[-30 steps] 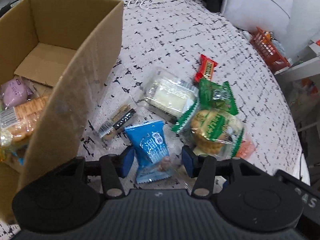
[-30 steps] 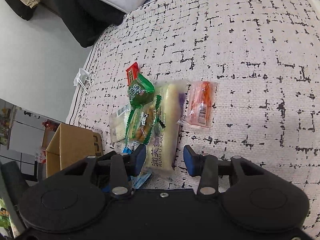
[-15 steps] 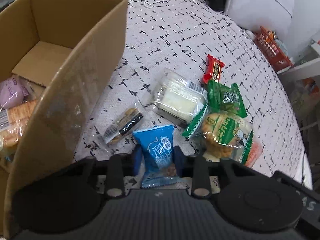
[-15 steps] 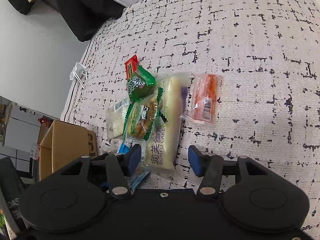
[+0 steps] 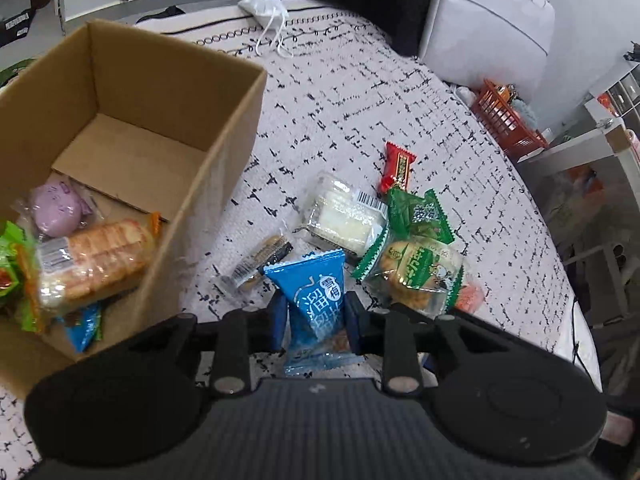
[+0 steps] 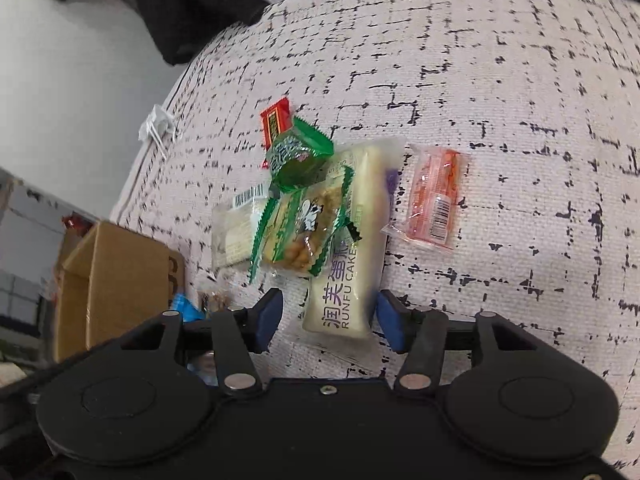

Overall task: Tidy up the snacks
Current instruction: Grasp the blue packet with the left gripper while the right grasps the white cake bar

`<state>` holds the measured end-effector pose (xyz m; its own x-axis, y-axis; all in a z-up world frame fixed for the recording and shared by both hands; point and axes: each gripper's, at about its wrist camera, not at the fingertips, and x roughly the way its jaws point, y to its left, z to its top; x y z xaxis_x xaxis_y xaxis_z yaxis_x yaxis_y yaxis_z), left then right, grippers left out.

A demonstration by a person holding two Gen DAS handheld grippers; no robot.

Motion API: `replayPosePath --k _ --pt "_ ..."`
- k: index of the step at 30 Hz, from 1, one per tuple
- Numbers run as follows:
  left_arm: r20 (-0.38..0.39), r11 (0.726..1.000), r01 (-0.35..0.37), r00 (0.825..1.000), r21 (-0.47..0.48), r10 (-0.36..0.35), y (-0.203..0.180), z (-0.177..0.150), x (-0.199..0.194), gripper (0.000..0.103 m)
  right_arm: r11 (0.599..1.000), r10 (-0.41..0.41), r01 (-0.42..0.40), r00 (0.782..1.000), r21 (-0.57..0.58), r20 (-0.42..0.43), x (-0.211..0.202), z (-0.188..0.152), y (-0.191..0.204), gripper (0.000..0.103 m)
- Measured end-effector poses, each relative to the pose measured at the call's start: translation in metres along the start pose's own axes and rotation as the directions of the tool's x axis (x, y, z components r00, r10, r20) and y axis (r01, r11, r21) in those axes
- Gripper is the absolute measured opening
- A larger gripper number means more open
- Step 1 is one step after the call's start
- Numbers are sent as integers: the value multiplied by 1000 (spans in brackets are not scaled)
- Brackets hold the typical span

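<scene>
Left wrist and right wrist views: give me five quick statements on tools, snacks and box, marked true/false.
1. The left tool is shut on the blue packet. True.
2. The cardboard box holds nothing. False: it already holds several snacks, among them a cracker pack.
3. The right tool grips the long cake pack. False: its pads stand apart on either side of the pack's end.
4. The red candy bar lies on the table. True.
5. The orange packet lies under the green cookie pack. False: it lies apart, beside the cake pack.

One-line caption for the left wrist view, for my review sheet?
Left gripper clamps a blue snack packet beside the open cardboard box, other snacks lying on the patterned tabletop.
</scene>
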<state>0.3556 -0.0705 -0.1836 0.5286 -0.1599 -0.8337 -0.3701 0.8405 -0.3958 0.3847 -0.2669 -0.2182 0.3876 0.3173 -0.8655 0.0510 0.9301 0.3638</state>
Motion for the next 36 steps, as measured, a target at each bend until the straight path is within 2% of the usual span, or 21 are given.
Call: replayPosePath --k 4,8,14,36 --pt "18 1000 16 1000 -2 -16 0 0 -15 29 997 -38 38 999 -62 0 0 -3 6 40" --pt "34 1000 11 999 13 -12 -1 0 -27 29 997 -36 35 999 -67 -5 -5 -4 6 34" --pt "52 1000 6 999 25 -7 -1 -2 -42 29 997 -11 14 999 -77 36 -29 -9 6 29" --pt "128 998 -5 992 67 -3 -4 -1 -95 29 985 136 -116 977 -130 164 -93 -13 22 25"
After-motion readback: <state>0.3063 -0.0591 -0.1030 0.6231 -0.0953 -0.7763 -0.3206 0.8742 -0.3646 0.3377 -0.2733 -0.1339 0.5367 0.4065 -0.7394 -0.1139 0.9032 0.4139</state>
